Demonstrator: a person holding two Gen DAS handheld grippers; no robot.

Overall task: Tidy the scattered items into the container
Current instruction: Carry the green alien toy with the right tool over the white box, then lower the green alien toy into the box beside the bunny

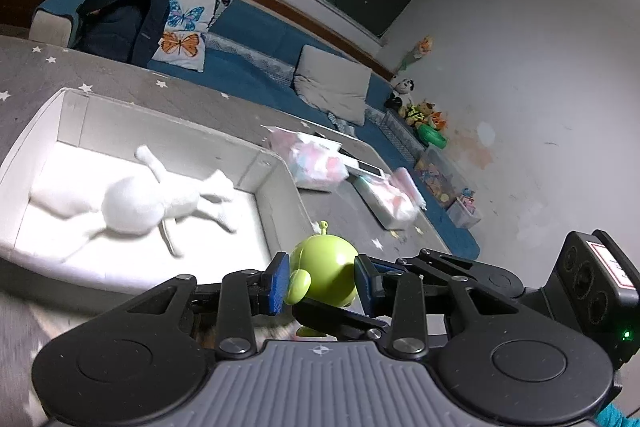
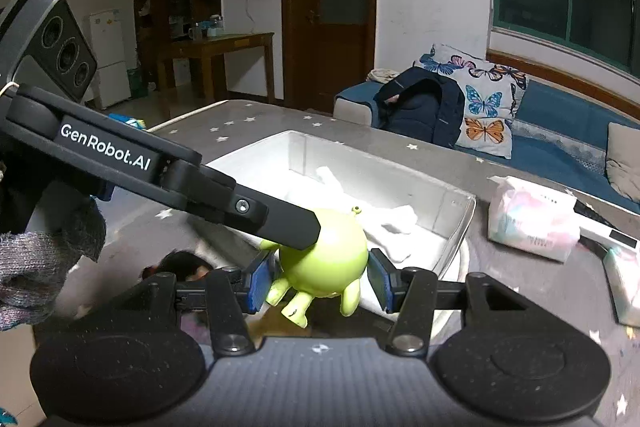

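Left wrist view: the grey table with stars carries everything; the white container stands on it, and a white plush toy already lies inside.
Beside the container: two soft tissue packs lie on the table, near its far corner.
Task's thing: the green toy figure is up in the air, at the near corner of the container and not yet inside it.
Left gripper: narrowly open, both blue pads touching the figure's sides, so it seems to grip it.
Right gripper: its pads stand just beside the same figure; whether they press on it cannot be told.
Step in hand: probably carrying the figure to the container, both tools meeting at it.
Next move: bring the figure over the open container, lower it beside the plush, then open the jaws.
Smaller item: something dark lies left of the container, too blurred to name.
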